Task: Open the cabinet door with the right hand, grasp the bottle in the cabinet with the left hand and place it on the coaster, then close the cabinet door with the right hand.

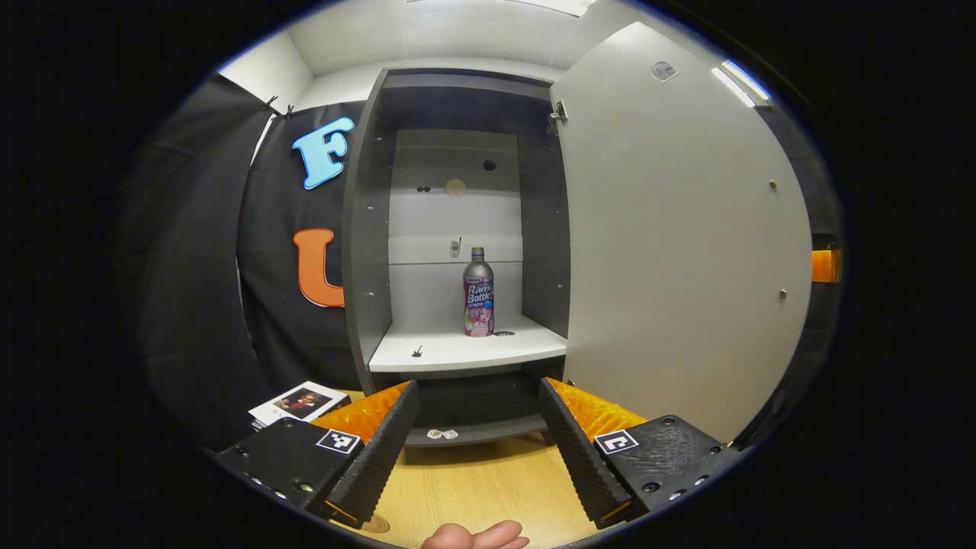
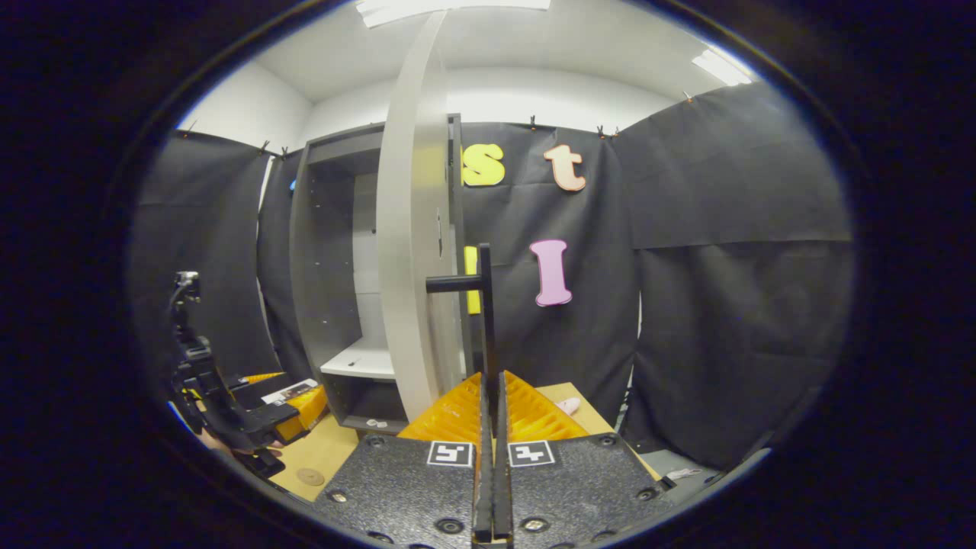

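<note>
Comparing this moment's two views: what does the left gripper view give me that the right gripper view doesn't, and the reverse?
Left gripper view: the bottle upright on the cabinet shelf, seen between the open left hand-held gripper.
Right gripper view: the right hand-held gripper closed on the door handle, and the coaster lying bare.
Both: the cabinet, its open door and the wooden table.

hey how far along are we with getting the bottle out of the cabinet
Step one looks done: the cabinet door stands wide open, and the right claw is shut on its black handle. In hand: the left claw is open and aimed at the bottle, which stands upright on the cabinet shelf, untouched. Left: grasp the bottle, set it on the coaster, close the door.
</note>
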